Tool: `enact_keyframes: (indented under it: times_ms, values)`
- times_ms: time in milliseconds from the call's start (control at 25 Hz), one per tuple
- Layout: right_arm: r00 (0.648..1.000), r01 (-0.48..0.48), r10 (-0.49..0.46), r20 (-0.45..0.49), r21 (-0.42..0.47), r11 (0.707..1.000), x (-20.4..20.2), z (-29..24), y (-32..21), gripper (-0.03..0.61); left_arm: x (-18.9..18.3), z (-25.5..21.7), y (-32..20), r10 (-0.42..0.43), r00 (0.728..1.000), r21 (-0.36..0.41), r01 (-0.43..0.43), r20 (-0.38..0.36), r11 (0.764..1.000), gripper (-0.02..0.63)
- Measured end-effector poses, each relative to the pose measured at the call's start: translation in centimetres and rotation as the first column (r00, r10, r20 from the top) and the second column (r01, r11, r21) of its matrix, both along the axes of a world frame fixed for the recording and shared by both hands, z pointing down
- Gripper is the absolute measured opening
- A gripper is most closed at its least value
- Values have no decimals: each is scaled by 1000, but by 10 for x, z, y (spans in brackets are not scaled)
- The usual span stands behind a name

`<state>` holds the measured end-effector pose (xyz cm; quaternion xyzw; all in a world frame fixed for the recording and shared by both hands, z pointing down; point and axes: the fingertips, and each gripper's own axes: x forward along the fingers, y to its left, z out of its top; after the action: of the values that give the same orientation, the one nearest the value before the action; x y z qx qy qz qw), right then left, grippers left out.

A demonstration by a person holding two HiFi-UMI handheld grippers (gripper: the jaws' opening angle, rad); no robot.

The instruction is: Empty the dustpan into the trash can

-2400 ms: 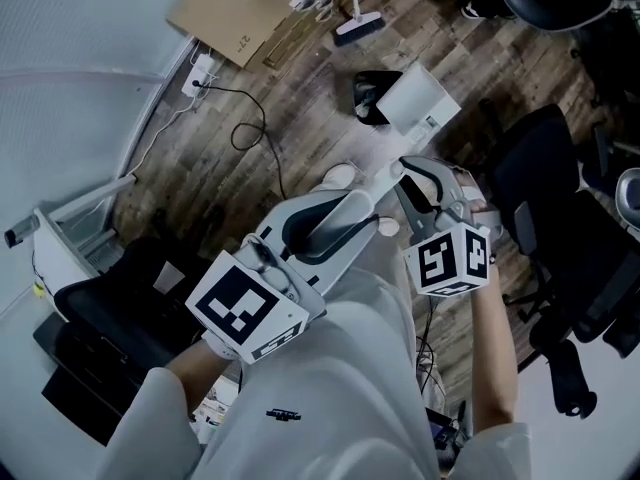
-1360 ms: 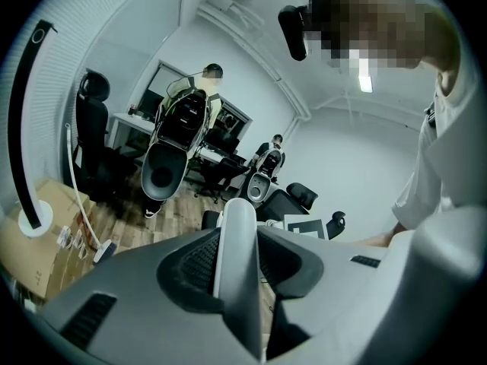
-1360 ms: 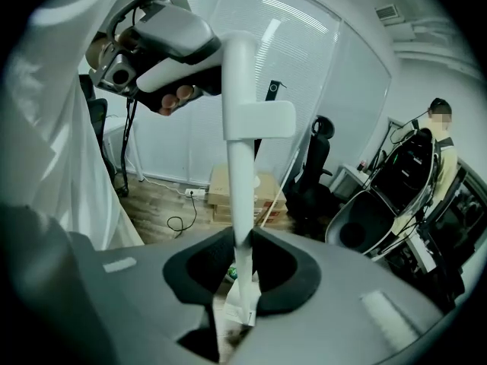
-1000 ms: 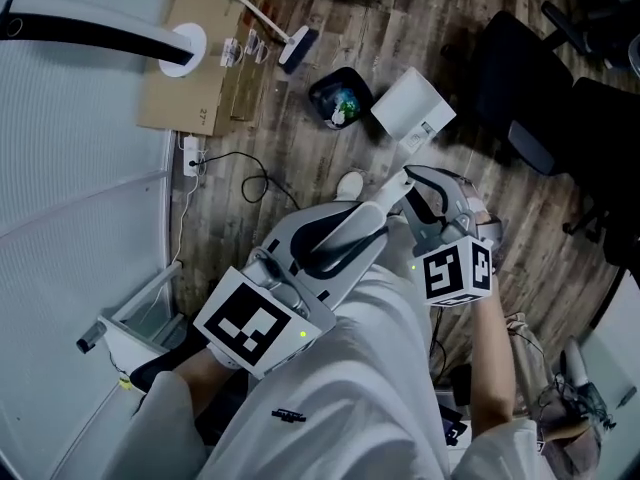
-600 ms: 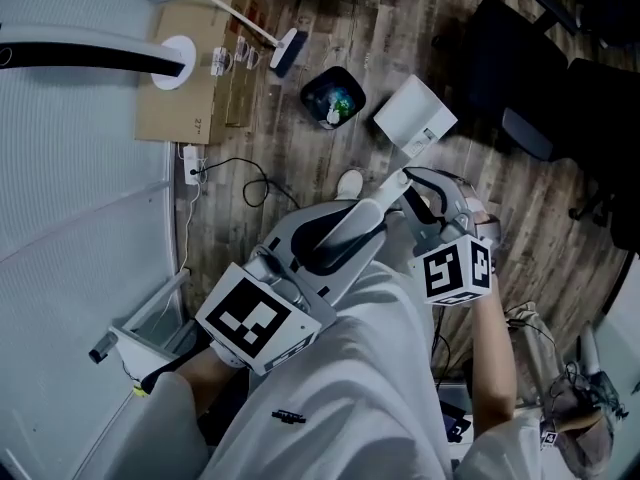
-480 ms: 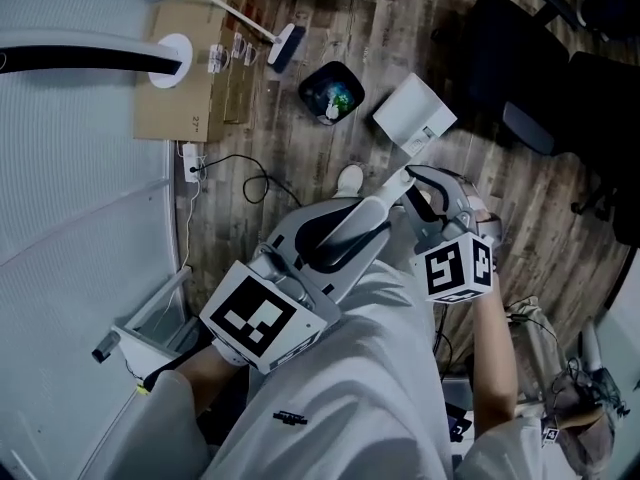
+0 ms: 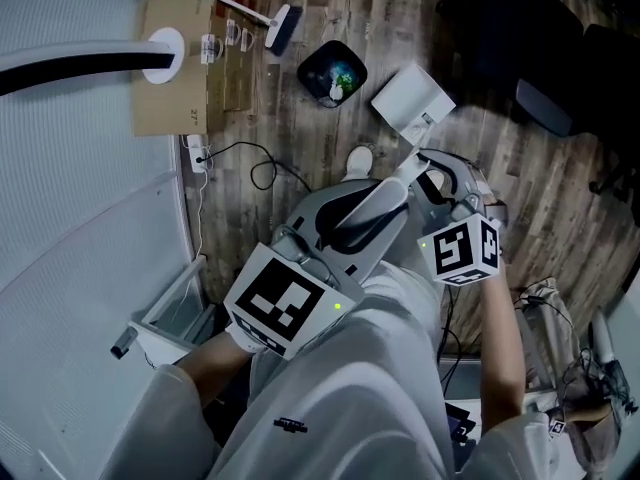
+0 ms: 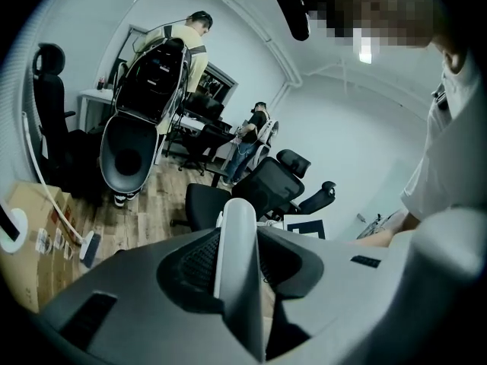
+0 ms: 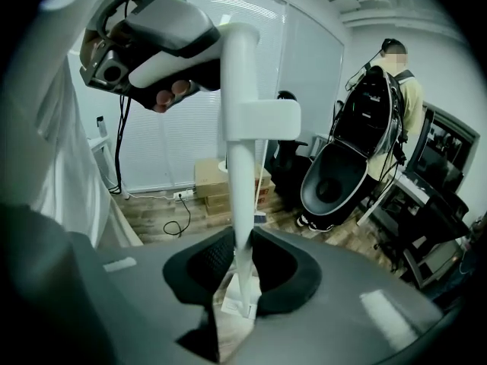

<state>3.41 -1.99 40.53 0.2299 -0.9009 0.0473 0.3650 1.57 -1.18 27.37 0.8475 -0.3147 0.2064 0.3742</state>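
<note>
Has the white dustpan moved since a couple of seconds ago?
Yes. In the head view the dustpan overlapped the trash can earlier. Now the two show apart, so it has drawn away from the can, towards the right.

Scraps in the trash can (image 7: 333, 73), at 12 o'clock in the head view, are too small to identify. The broom (image 7: 283, 26) stick runs off the top edge at 11 o'clock. The left gripper (image 7: 385, 196) and right gripper (image 7: 438, 173) cover much of the dustpan (image 7: 412, 103) handle. A chair (image 7: 545, 108) is cropped at 2 o'clock.
</note>
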Motion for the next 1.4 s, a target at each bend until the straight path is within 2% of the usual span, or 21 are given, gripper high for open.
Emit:
enact_keyframes:
  times_ms: [400,760,1400]
  values:
    - [998,-59,60,15,-46,997,13,60,-20,86,20,60,-23,43,997,21,-44,58,999,124]
    - [997,-72,73,5,-88,993,25,116,-34,87,36,115,-40,72,994,-11,-71,85,997,124]
    - [990,-137,140,24,-107,985,46,176,-45,87,61,174,-53,87,989,-41,-82,120,996,124]
